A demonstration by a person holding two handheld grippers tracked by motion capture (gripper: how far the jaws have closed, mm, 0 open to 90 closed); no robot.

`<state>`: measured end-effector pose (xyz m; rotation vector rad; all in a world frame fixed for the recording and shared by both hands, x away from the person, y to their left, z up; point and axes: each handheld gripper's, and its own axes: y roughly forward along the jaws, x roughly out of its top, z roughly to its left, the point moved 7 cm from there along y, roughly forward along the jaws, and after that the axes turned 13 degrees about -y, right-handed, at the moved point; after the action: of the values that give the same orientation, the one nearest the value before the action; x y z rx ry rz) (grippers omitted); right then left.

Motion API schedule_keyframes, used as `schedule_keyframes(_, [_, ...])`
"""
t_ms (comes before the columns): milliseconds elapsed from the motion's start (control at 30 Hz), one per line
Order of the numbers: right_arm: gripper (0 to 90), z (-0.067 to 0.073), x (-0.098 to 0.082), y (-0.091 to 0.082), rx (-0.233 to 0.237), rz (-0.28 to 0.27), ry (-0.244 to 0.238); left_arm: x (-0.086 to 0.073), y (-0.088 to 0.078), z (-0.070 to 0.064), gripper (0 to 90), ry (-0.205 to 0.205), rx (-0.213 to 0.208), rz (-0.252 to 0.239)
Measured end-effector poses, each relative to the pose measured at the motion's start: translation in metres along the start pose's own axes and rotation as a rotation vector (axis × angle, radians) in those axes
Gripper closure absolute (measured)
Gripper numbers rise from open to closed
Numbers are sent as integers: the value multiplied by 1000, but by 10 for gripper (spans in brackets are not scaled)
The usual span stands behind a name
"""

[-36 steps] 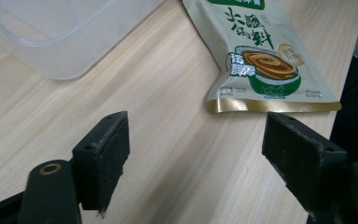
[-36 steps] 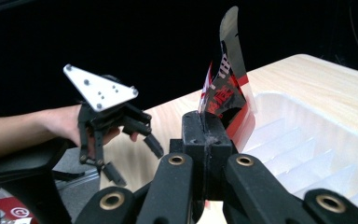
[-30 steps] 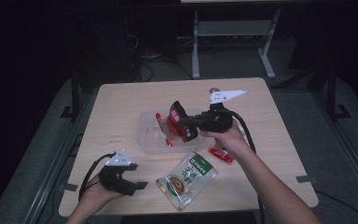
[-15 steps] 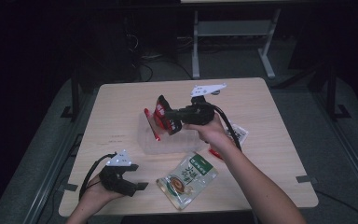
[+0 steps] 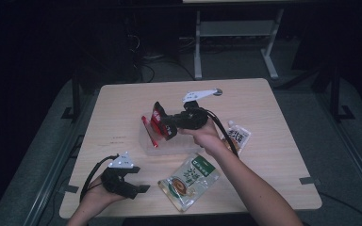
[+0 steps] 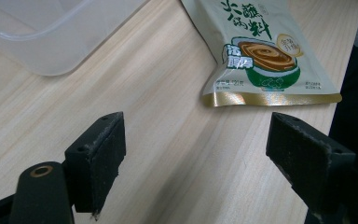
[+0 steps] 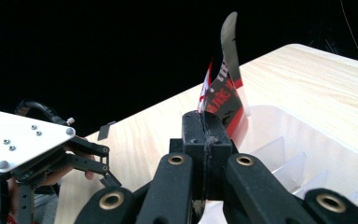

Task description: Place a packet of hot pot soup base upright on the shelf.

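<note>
The right gripper (image 5: pixel 162 126) is held above the middle of the tabletop (image 5: pixel 273 155), over a clear bin (image 5: pixel 169 146). Its jaws are pressed together on a red packet (image 5: pixel 156 123), pinched at one edge; in the right gripper view the packet (image 7: pixel 221 95) stands up from the closed jaws, black and red with a curled top, above the bin (image 7: pixel 307 154), whose inner dividers show just beyond the pads. In the high view the packet hangs off the gripper's left end, its lower end down by the bin's left wall; whether it touches the bin I cannot tell.

The left gripper (image 5: pixel 136 189) sits low near the front left corner of the tabletop, in the person's left hand (image 5: pixel 101 195). Its jaws stand wide apart with nothing between them: the left gripper view shows bare wood between the two black pads (image 6: pixel 100 156).

A green pouch (image 5: pixel 189 180) lies flat near the front edge, between the two forearms, well apart from the left gripper; in the left gripper view the pouch (image 6: pixel 261 51) lies beyond the open jaws, with a corner of the bin (image 6: pixel 51 32) at the upper left. A white pouch (image 5: pixel 238 136) lies right of the bin, partly behind the right wrist and the cable
</note>
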<state>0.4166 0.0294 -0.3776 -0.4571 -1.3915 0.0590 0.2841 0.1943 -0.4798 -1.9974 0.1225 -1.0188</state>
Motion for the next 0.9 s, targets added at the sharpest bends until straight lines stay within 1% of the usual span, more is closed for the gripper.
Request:
schedule_keyframes(33, [897,0,0,1,1,3,-2,0,0,1,194,8,2,1])
schedule_keyframes(133, [894,0,-1,4,-2,16,-12,0,0,0,193,11,3,5])
schedule_keyframes(167, [894,1,-2,5,-2,25,-17,0,0,0,193,4,1,7])
schedule_keyframes(300, [894,2,-4,9,-7,53,-34,-1,1,0,191,3,-1,11])
schedule_keyframes(333, [894,3,-4,9,-6,53,-30,-1,1,0,191,9,0,15])
schedule_keyframes(400, [894,2,-4,10,-7,52,-32,-1,1,0,191,3,-1,11])
schedule_keyframes(433, [894,1,-4,10,-13,54,-33,-1,1,0,191,12,0,17])
schedule_keyframes(533, [893,-1,-4,11,-20,57,-36,-1,1,0,189,6,-1,15])
schedule_keyframes(633, [893,-2,-8,16,-32,83,-40,-1,2,0,187,13,0,15])
schedule_keyframes(733, [893,-2,-10,20,-24,88,-41,-1,1,0,187,13,0,16])
schedule_keyframes(833, [893,-3,-10,21,-27,91,-41,-1,2,0,186,11,-1,17])
schedule_keyframes(900, [893,-4,-13,24,-34,102,-43,-1,2,0,185,14,-3,21])
